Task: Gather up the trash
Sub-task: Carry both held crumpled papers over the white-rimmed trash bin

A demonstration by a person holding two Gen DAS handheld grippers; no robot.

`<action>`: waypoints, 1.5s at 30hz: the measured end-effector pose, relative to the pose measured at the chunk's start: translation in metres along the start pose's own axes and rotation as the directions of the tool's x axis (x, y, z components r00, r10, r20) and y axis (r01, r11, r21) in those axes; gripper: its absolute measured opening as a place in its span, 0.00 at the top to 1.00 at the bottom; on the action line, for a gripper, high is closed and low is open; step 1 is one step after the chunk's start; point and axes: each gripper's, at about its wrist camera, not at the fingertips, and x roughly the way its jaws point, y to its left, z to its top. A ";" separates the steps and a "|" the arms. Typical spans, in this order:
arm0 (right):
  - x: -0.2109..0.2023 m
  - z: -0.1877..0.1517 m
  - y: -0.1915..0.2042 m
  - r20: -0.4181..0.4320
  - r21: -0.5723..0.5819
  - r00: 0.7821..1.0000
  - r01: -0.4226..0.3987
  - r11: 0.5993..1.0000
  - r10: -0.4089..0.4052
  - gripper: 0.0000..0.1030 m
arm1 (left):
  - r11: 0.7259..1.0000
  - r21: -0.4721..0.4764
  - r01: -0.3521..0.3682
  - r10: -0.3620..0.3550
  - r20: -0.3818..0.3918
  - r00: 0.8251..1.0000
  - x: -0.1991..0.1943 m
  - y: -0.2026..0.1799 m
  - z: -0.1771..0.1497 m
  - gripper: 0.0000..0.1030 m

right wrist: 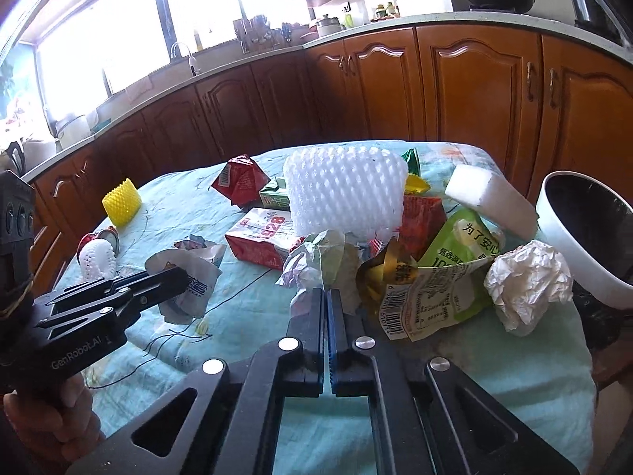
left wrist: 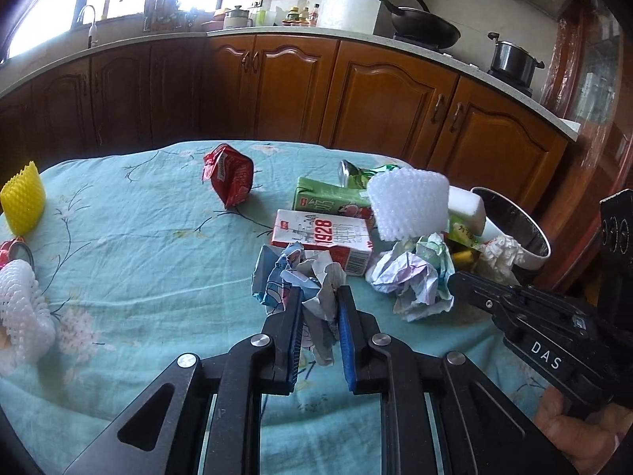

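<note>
on the left of the blue tablecloth (left wrist: 130,269) lie a yellow foam net (left wrist: 23,198) and a red wrapper (left wrist: 229,176), not yet picked up. the left gripper (left wrist: 319,297) is pinching a crumpled blue-and-white wrapper (left wrist: 290,277) in front of the red-and-white carton (left wrist: 328,239). to its right, the right gripper (right wrist: 326,297) is pressed together on the edge of a crumpled paper ball (right wrist: 320,261); how firmly it holds, i cannot tell. the bin (right wrist: 569,233) stands at the far right edge, mouth tilted toward the pile. this looks like the grasp step; next, each piece likely needs lifting clear and carrying right to the bin.
</note>
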 end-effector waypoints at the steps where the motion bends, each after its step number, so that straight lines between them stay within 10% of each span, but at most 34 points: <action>1: -0.005 0.000 0.000 0.009 0.003 1.000 -0.013 1.000 0.013 0.99 | 1.000 0.007 0.008 -0.008 0.005 1.000 -0.003 -0.004 0.000 0.85; 14: -0.070 0.000 -0.033 0.122 0.086 0.992 -0.032 0.996 0.021 1.00 | 0.986 0.105 0.132 -0.137 0.035 0.990 -0.030 -0.057 0.008 0.85; 45: -0.106 0.029 -0.211 0.189 0.296 0.945 0.205 0.933 -0.267 1.00 | 0.898 0.294 0.326 -0.312 -0.095 0.945 0.108 -0.184 0.089 0.84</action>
